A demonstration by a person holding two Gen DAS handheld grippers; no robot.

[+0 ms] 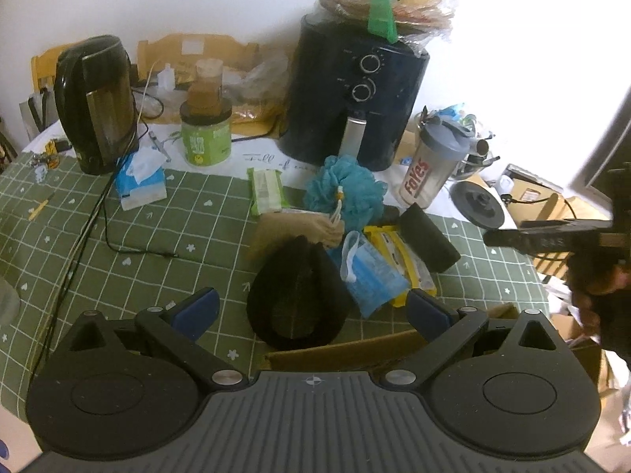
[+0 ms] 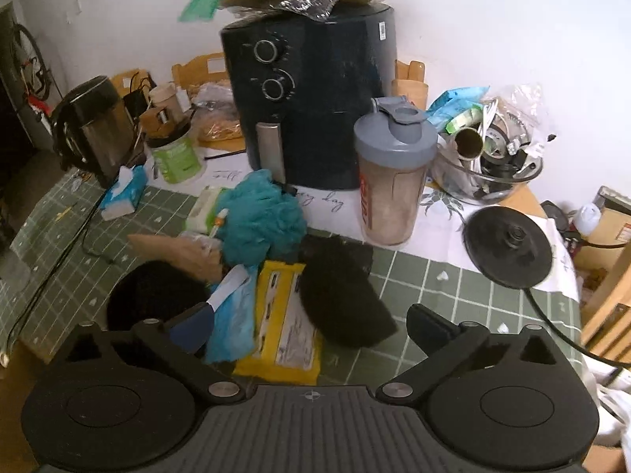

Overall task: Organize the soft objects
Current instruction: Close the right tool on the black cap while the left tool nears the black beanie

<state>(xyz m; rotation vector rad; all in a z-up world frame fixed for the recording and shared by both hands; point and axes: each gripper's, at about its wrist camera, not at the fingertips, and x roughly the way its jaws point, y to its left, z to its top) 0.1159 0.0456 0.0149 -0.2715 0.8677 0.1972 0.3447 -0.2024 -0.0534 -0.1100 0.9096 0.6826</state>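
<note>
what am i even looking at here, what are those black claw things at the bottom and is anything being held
Those are two handheld grippers, one in each of a person's hands, each with a camera looking out along its two fingers. One picture comes from the left gripper, the other from the right gripper. Both are open and hold nothing. On the green checked tablecloth lies a pile of soft things: a black hat, a blue bath sponge, a blue face mask, a yellow packet and a black roll. Behind stand an air fryer, a kettle and a shaker bottle.
</note>
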